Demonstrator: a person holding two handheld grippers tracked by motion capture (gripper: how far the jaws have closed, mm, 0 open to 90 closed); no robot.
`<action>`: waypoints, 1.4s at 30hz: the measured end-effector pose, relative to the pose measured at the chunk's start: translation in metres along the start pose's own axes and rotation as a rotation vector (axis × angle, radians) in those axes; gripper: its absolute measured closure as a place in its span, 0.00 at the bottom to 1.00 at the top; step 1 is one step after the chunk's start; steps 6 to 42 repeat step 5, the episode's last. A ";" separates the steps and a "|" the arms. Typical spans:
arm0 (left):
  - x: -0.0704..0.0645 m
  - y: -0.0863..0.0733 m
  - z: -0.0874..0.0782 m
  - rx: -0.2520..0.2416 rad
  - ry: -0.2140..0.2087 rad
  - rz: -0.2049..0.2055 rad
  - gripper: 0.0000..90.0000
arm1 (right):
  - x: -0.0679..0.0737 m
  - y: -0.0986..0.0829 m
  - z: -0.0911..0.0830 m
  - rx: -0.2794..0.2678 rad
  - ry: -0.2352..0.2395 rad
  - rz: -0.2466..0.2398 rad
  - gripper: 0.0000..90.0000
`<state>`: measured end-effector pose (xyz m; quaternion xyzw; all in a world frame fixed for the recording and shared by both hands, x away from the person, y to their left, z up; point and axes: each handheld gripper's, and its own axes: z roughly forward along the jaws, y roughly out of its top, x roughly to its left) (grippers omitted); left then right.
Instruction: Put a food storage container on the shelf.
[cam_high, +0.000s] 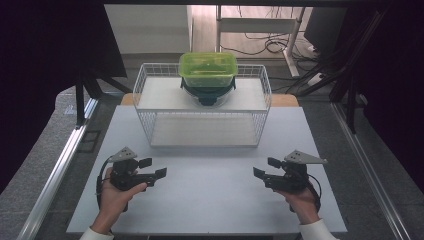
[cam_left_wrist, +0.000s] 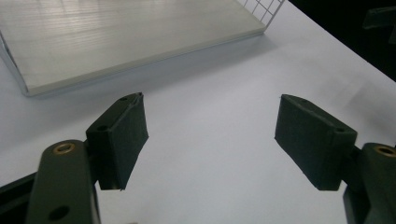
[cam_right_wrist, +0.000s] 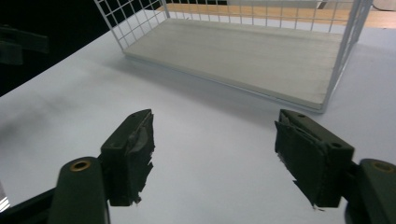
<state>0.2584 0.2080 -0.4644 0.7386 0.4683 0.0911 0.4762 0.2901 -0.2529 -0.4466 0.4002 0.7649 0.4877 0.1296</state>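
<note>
A white wire rack (cam_high: 202, 107) with two shelves stands at the back of the white table (cam_high: 210, 200). On its top shelf sits a green-lidded container (cam_high: 208, 69) stacked on a dark-rimmed clear bowl (cam_high: 207, 95). My left gripper (cam_high: 153, 168) rests near the front left of the table, open, with nothing between its pads (cam_left_wrist: 122, 140). My right gripper (cam_high: 266, 168) rests near the front right, also open and empty, its worn pads (cam_right_wrist: 133, 154) spread wide. Both point inward. The rack's lower shelf (cam_left_wrist: 116, 37) (cam_right_wrist: 252, 56) lies ahead of each gripper.
A metal rail (cam_high: 60, 165) runs along the table's left side and another along the right (cam_high: 370, 175). Dark stands and cables (cam_high: 320, 60) sit behind the rack. Bare table surface lies between the two grippers.
</note>
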 end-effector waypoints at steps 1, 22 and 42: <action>0.000 0.000 0.000 0.000 0.002 0.001 0.27 | -0.001 0.000 0.000 0.002 -0.001 0.000 0.29; 0.000 0.000 0.001 0.005 0.000 0.008 0.26 | -0.002 -0.001 -0.001 0.005 0.001 0.007 0.28; 0.000 0.000 0.001 0.005 0.000 0.008 0.26 | -0.002 -0.001 -0.001 0.005 0.001 0.007 0.28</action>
